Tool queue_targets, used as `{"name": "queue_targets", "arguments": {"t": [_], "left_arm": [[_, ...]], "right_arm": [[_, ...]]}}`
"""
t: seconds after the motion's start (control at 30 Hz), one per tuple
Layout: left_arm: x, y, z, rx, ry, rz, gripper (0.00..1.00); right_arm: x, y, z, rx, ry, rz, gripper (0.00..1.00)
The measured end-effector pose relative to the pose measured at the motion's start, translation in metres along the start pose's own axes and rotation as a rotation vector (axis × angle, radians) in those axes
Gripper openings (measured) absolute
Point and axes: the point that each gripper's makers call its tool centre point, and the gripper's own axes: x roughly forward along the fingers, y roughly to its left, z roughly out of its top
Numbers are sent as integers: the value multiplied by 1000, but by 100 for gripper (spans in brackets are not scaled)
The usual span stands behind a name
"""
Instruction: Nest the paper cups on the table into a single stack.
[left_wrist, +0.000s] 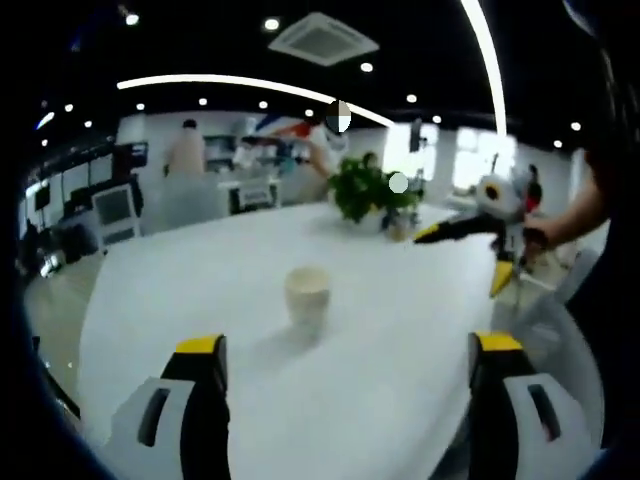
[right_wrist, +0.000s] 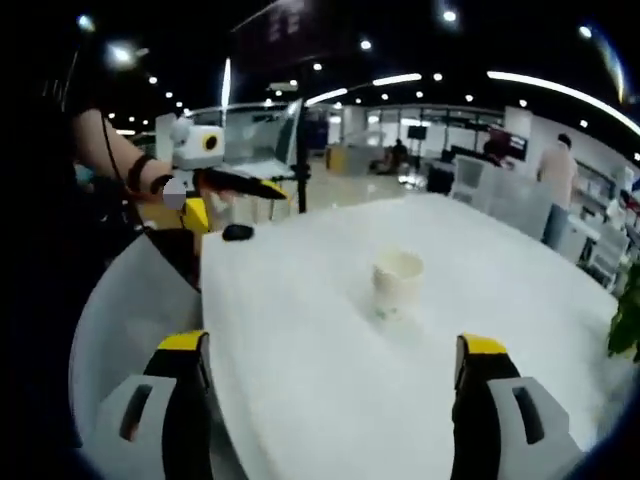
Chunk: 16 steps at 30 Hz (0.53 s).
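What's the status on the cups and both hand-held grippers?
Left hand-held gripper open, right hand-held gripper open, both empty. Paper cup upright on white table, untouched. Nothing blocking approach.

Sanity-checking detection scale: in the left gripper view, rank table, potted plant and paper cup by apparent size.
1. Table, by far the largest.
2. Potted plant.
3. Paper cup.
The plant looks only somewhat bigger than the cup and stands farther from the camera, so that order says little about true size.

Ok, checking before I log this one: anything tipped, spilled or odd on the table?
Nothing stands out. The cup stands upright on the white table, with no spill around it. Both grippers, left and right, are open and clear of it.
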Motion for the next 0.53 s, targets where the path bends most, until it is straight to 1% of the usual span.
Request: {"name": "queue_targets", "arguments": {"t": [0.07,0.13,0.2,0.27,0.33,0.43,0.53], "left_arm": [[-3,1,6,9,-23,18,99],[-3,2,5,-2,-37,26,99],[-3,3,-2,-20,-16,38,99],[-3,1,-4,-22,-14,34,99],[-3,-1,-5,-17,-11,35,99],[-2,-2,-2,-44,-28,37,99],[-3,0,-2,-44,-24,45,99]], "right_arm": [[-2,-1,3,1,-3,-7,100],[-2,-7,4,9,-5,-25,100],[-2,-14,2,32,5,-44,100],[-2,-18,2,54,-7,-48,100],[-2,-21,4,78,-33,-46,100],[-3,-23,3,86,-38,-53,100],[-3,-24,5,92,-47,-52,100]]}}
